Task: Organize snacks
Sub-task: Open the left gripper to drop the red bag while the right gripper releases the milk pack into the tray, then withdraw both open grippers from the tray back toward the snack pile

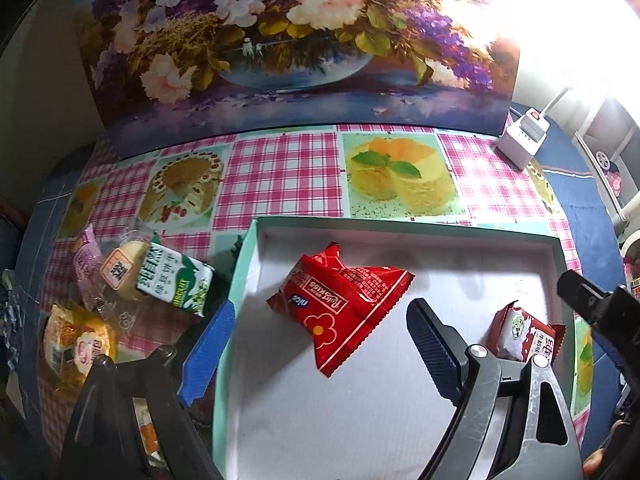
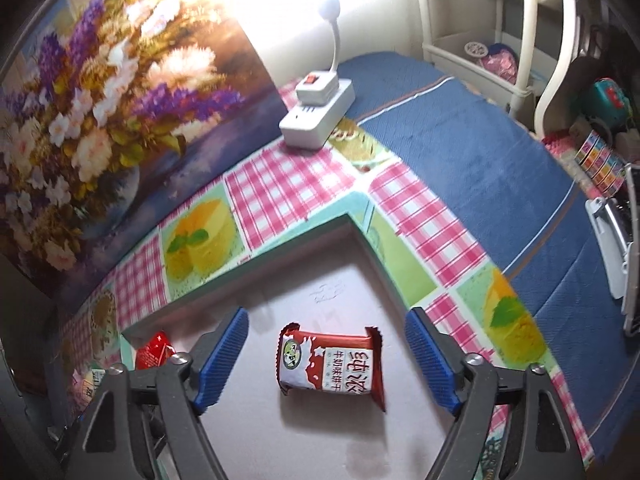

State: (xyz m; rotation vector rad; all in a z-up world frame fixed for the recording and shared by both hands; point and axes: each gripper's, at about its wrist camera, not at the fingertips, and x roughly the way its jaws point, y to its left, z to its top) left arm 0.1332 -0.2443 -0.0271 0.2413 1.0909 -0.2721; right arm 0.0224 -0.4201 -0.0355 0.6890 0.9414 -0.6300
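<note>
Pink-checked tablecloth [image 1: 280, 172] under a flower painting [image 1: 288, 40] and blue cloth [image 2: 480, 140].

The red snack packet [image 1: 340, 304] in the box carries inverted print: "nice" in a blue oval and "Roly Sticks". The green-and-white biscuit pack [image 1: 176, 280] reads "BISCUIT" beside Chinese characters. The small red-and-white packet [image 2: 330, 362] bears Chinese characters only.
</note>
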